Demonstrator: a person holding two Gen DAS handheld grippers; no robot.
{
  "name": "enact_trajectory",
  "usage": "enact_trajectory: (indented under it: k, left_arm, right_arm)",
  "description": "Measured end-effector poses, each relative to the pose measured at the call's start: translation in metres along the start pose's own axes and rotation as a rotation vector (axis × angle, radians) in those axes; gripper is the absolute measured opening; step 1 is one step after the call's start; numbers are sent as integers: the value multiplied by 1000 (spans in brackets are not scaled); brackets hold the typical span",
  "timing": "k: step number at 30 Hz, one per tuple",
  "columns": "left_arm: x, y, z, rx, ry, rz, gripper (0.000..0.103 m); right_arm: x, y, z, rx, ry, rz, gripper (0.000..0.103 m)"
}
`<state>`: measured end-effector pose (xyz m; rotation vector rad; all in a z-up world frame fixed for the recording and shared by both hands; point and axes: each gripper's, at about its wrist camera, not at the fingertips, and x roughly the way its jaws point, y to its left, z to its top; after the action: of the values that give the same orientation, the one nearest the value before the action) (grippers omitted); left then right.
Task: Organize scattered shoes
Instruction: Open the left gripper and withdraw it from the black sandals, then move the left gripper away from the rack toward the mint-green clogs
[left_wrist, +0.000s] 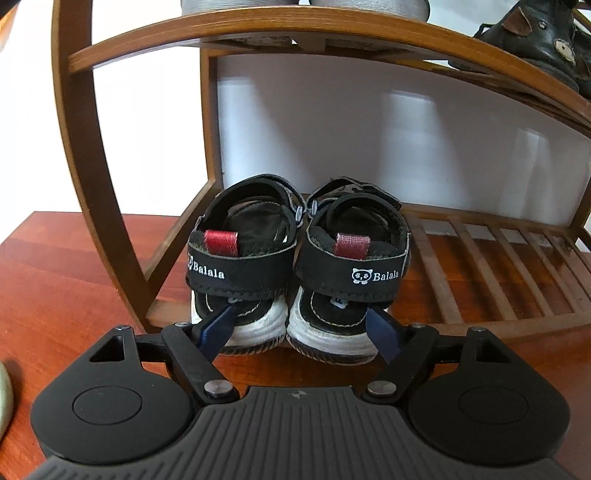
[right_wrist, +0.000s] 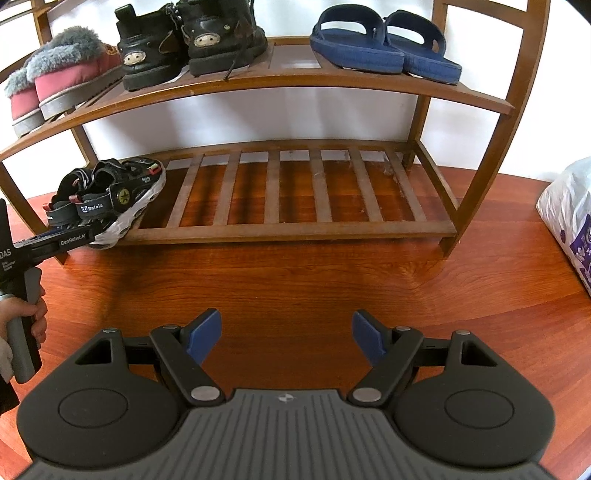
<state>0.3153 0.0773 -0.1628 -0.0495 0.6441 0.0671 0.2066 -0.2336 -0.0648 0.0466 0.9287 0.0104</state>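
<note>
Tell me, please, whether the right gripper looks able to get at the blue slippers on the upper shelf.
Probably yes: the right gripper has open, empty jaws, and the blue slippers sit at the upper shelf's front edge with nothing in front of them.

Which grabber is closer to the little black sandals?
Left. The left gripper is right at the heels of the sandals, fingers on either side. The right gripper hangs over bare floor, well away from them.

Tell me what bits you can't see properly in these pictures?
- Left wrist view: toes of the black sandals, hidden by their own heel straps.
- Left wrist view: grey shoes, cut off by the top edge.
- Right wrist view: white bag, cut off by the right edge.
</note>
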Motion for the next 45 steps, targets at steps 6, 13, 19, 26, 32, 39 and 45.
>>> enact_trajectory:
  k: [6,13,19,26,32,39,45]
  left_arm:
    - [1,1,-2,7,25,1,81]
    - [6,4,-7,29,33,2,84]
    - [17,3,-3,44,34,-7,84]
    - [34,3,7,53,35,-10,84]
    - [32,0,6,85,27,-6,83]
    - [11,5,15,64,19,-18,83]
    - [-16,12,12,50,42,-52,83]
  right_arm:
    - [2,3,2,-8,0,9,83]
    - [4,4,4,-14,4,14,83]
    - [6,5,4,-15,6,13,83]
    - [7,5,6,-15,7,8,83]
    - [7,5,6,-14,2,5,83]
    - [0,12,4,-25,-12,19,83]
    - [-7,24,0,-50,-19,37,83]
